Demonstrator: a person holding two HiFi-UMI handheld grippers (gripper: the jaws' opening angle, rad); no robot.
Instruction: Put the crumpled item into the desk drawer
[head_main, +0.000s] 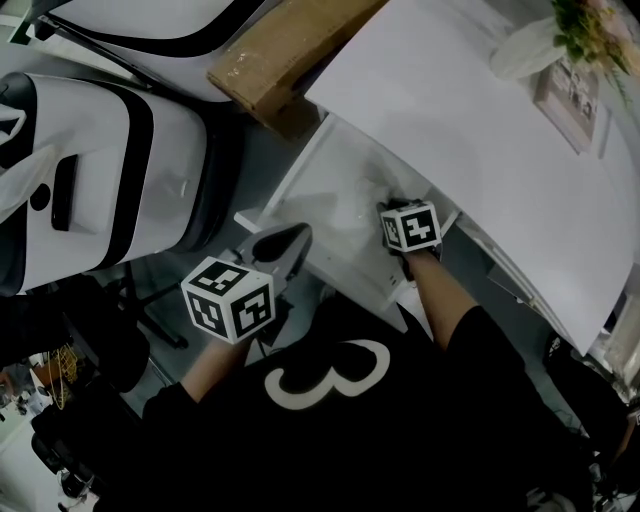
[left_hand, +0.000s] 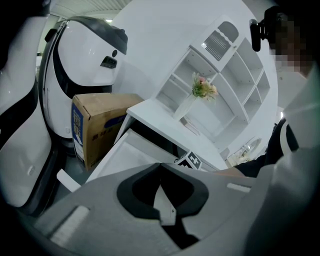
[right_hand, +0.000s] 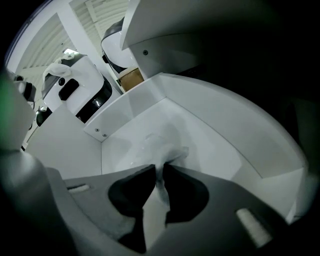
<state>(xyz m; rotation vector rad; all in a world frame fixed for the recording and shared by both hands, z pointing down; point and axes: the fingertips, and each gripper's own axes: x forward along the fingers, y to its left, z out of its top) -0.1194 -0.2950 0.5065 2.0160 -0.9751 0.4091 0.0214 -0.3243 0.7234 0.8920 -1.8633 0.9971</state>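
The crumpled item (right_hand: 162, 145) is a wad of thin clear-white film lying on the floor of the open white desk drawer (right_hand: 225, 115). My right gripper (right_hand: 160, 167) points down into the drawer, and its jaws pinch a fold of the wad. In the head view this gripper (head_main: 395, 212) sits deep in the drawer (head_main: 290, 180) under the desk's edge, and its marker cube hides the tips. My left gripper (head_main: 295, 238) hovers over the drawer's front left corner. In the left gripper view its jaws (left_hand: 160, 164) meet at the tips with nothing between them.
The white desk top (head_main: 450, 120) overhangs the drawer's back. A cardboard box (head_main: 270, 60) stands left of the desk. A large white and black machine (head_main: 100, 170) fills the left side. Flowers (head_main: 590, 30) and a picture frame stand on the desk's far right.
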